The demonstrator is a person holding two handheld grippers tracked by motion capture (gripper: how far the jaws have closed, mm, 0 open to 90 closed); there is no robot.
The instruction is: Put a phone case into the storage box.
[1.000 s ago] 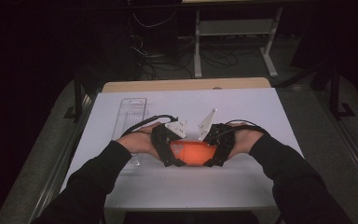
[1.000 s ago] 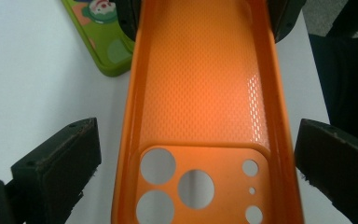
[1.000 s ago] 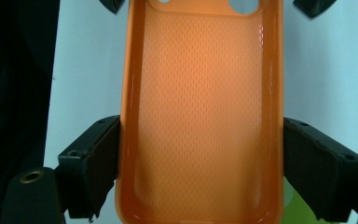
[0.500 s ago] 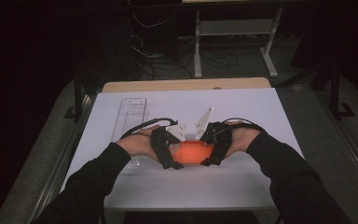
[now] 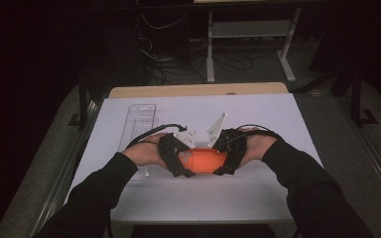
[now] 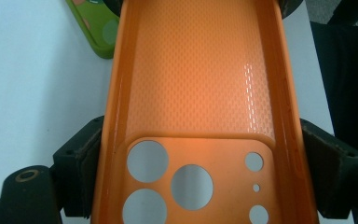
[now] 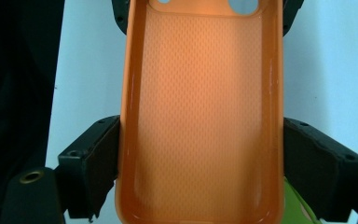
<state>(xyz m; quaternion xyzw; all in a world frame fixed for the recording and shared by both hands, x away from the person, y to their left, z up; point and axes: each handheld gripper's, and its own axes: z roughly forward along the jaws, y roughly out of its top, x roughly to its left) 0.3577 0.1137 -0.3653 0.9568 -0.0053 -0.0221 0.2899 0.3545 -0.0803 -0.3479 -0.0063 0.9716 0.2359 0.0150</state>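
Left tool (image 5: 178,159) closing jaws, now clamping camera end of orange phone case (image 5: 206,161); right tool (image 5: 228,154) gripping opposite end above worktop (image 5: 278,119).

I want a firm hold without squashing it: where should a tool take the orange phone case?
Probably across the long side walls near an end of the orange phone case, coming in along its length: the upturned rims give flat faces, as the left tool and right tool do now.

high view: above, facing forward-down, far | gripper views: close, facing each other from opposite ends | shared: orange phone case (image 5: 204,160)
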